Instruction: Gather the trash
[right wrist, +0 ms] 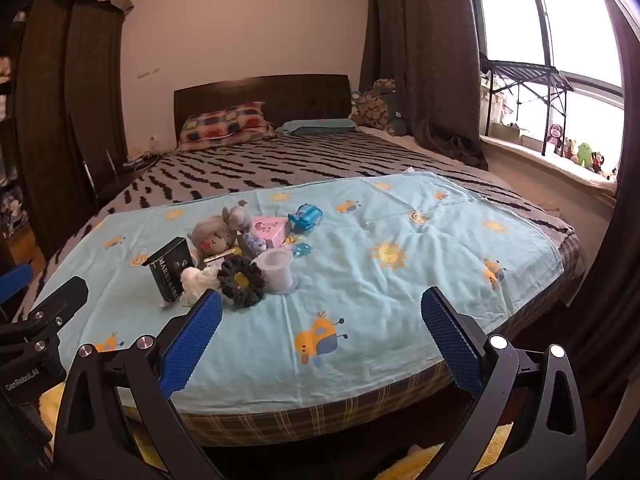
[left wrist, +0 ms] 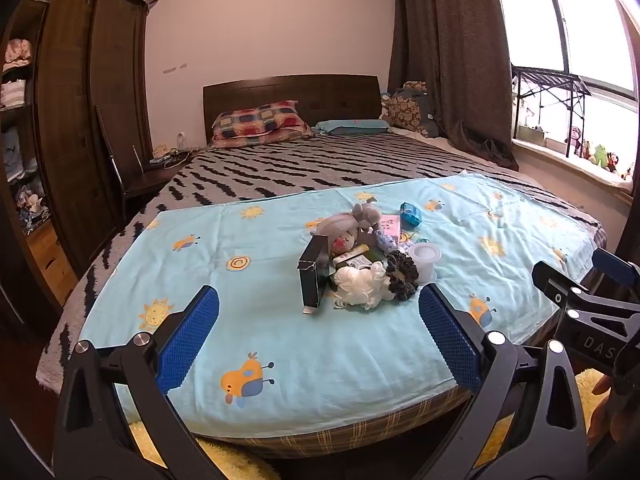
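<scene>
Box (right wrist: 170,274) lettering legible from right wrist, edge-on from left

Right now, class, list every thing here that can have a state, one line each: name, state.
Left tongs: open, empty.
Right tongs: open, empty.
Black rectangular cardboard box: standing tilted, end flap open.
Clear plastic cup: upside down on the sheet.
Dark crocheted flower: lying flat against the cup.
Brown curtain: drawn aside.

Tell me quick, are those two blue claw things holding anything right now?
Left gripper: open, holding nothing, short of the pile of items on the bed.
Right gripper: open, holding nothing.
</scene>
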